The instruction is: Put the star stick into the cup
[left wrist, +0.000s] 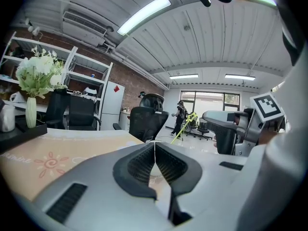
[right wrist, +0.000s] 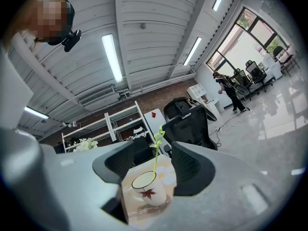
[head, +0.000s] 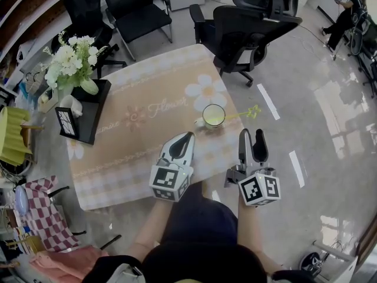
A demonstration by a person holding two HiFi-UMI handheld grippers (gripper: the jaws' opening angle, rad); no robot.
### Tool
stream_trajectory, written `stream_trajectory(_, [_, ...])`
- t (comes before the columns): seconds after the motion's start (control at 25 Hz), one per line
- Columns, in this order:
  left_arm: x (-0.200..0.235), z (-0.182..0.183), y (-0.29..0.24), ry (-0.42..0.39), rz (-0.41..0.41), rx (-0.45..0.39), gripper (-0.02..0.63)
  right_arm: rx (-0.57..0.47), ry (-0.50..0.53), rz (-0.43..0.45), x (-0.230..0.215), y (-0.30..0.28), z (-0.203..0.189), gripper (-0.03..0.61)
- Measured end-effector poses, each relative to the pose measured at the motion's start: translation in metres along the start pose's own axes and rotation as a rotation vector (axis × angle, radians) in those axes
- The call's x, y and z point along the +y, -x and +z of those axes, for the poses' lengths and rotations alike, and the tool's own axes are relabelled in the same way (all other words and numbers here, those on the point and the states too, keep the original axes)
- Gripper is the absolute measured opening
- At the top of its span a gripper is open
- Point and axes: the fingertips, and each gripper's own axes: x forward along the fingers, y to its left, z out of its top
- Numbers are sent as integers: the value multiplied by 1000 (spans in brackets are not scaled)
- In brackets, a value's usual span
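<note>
Nearest the body, both forearms are stretched forward side by side, and the grippers are held by the table's near edge with jaws pointed away towards the cup. The left gripper (head: pixel 187 137) is seen with its jaws pressed together and nothing between them; in its own view only the table (left wrist: pixel 53 158) and the room lie beyond. The right gripper (head: pixel 252 135) is held with its jaws well apart and empty. The cup (right wrist: pixel 148 189) is framed in the gap but lies well beyond the tips. Farther out, the stick (head: pixel 234 116) is stood in the cup, leaned over the rim to the right, with its star (head: pixel 254 110) hung past the table edge. The task is judged done. A clean finish is best served if both grippers are drawn straight back and the leaning stick is not brushed, since the cup could be tipped.
</note>
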Motion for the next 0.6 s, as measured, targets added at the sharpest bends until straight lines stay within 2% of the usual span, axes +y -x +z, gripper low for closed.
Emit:
stream_trajectory(0.28, [-6, 0, 9, -8, -6, -2, 12, -11, 24, -11, 2, 12, 1, 179])
stream_trajectory(0.36, [-7, -1, 11, -11, -8, -5, 12, -8, 31, -26, 1, 15, -2, 144])
stream_trajectory(0.52, [-8, -1, 15, -10, -7, -10, 14, 37, 41, -50, -4, 20, -13, 19])
stream_trajectory(0.6, [-8, 0, 16, -10, -6, -13, 12, 69, 53, -53, -5, 20, -18, 7])
